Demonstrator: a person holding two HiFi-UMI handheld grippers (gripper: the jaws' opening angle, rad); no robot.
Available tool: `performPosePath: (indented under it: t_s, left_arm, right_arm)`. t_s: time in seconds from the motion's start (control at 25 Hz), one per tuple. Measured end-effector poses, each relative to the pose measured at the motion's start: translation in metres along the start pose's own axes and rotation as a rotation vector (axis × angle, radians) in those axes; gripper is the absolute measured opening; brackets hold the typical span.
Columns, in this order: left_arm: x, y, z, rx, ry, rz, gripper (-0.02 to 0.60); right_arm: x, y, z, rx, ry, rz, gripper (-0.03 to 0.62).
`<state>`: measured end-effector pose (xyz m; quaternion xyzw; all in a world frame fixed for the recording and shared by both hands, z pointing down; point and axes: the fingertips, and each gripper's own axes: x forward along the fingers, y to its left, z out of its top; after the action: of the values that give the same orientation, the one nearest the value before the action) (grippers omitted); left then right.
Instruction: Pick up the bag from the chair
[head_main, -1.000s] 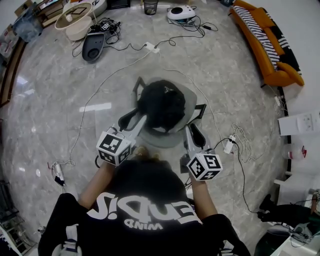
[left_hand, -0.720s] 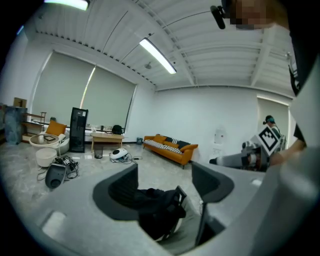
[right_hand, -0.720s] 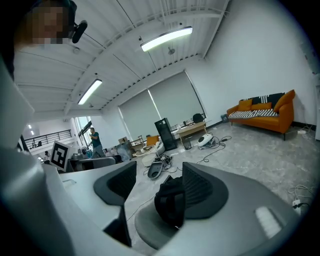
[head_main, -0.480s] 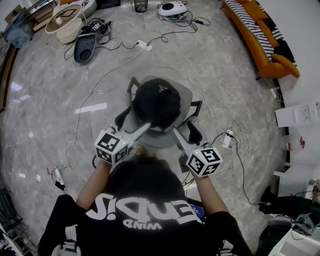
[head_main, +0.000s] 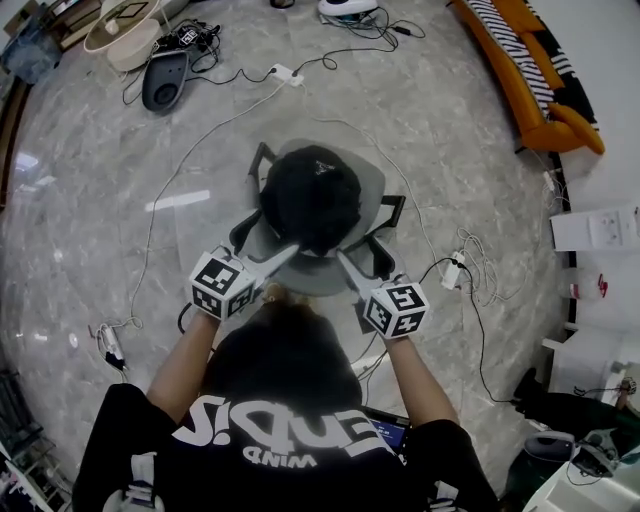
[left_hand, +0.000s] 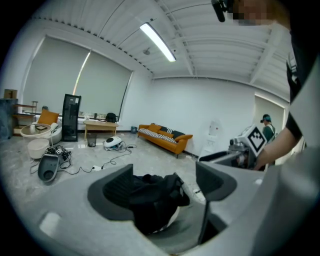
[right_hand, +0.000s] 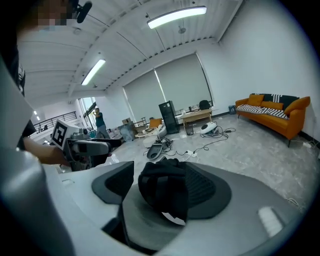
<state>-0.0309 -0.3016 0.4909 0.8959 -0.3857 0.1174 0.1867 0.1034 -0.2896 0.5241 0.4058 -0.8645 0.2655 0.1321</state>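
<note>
Both grippers had come down toward the chair since the earlier frames, and the jaws of the left gripper and right gripper had just been opening; they stood wide, with the black bag lined up ahead between them but not touched. The bag lay slumped on the grey seat, just beyond both sets of jaws. It was judged soft, light and limp, likely to sag from a shallow pinch, so hold was best taken on the bunched fabric at its top, from both sides.
</note>
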Motion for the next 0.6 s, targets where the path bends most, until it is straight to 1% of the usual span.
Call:
performPosePath:
  t_s: [0.2, 0.36, 0.6]
  left_arm:
    - [0.031, 0.017, -0.036, -0.021, 0.064, -0.022, 0.403]
    - [0.06, 0.029, -0.062, -0.04, 0.105, -0.049, 0.467]
    - [0.093, 0.045, -0.102, -0.036, 0.172, -0.064, 0.499]
  right_arm:
    - [0.033, -0.029, -0.018, -0.044, 0.027, 0.01, 0.341]
    - [0.059, -0.05, -0.027, -0.081, 0.059, 0.022, 0.356]
    - [0.093, -0.081, -0.051, -0.117, 0.11, 0.062, 0.368]
